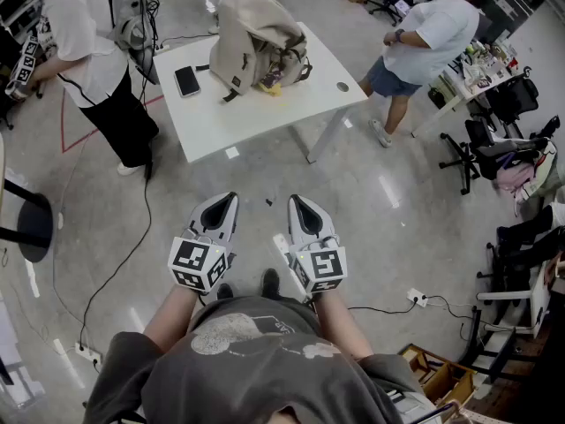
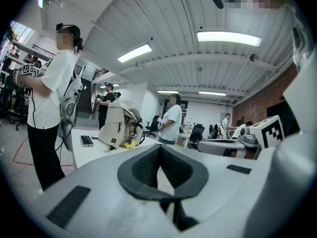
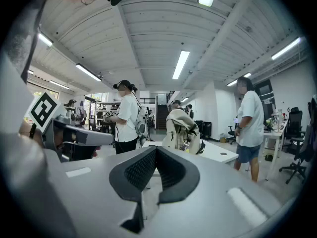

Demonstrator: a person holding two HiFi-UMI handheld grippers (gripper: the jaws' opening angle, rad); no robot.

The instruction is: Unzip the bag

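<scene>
White table (image 1: 252, 120) — bag (image 1: 256, 44), phone (image 1: 187, 81) on it.

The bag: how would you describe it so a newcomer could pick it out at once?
Find the white table on the grey floor. The bag is the beige backpack standing on it. Unlike the flat dark phone beside it, it is tall, soft and bulky.

floor: grey concrete (image 1: 371, 193) | white table (image 1: 221, 117) | office chairs (image 1: 494, 113) | ceiling strip lights (image 2: 229, 37)
</scene>
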